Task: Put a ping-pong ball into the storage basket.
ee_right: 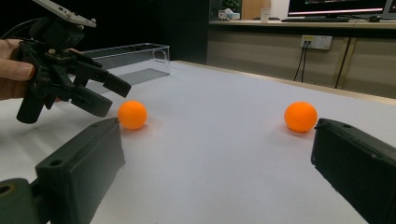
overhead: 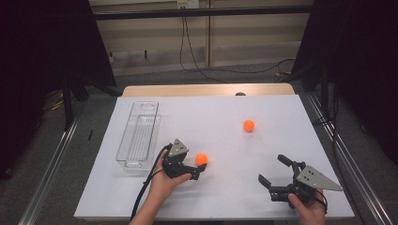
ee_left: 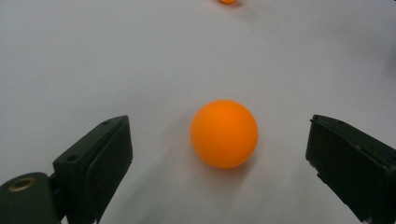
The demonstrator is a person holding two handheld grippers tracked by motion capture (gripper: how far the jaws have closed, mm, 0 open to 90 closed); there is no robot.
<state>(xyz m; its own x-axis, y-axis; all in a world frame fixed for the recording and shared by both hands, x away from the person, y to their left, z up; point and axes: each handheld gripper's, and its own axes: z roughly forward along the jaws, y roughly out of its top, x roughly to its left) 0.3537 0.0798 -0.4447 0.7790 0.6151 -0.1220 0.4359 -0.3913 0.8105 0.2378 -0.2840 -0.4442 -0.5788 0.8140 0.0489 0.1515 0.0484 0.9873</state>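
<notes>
The white table (overhead: 225, 197) carried a clear plastic tray (overhead: 139, 136) at its left side, and that tray serves as the landmark here. The likeliest trouble, as I judged it, was the near orange ball (overhead: 201, 159) rolling off: it sat loose on a smooth surface, so if one pad met it before the other, or the jaws closed off-centre, it would squirt out forward, away from the tray. A grip too high on the ball's curve could also pop it free during the lift toward the tray.

The left gripper (overhead: 196, 170) lay just right of the tray's near end, its jaws spread wide with the near ball (ee_left: 224, 133) between them, clear gaps on both sides and neither pad touching. The right gripper (overhead: 272, 171) rested well to the right of the tray, jaws likewise wide apart and holding nothing. A second orange ball (overhead: 248, 125) sat farther right of the tray and farther back, untouched.
</notes>
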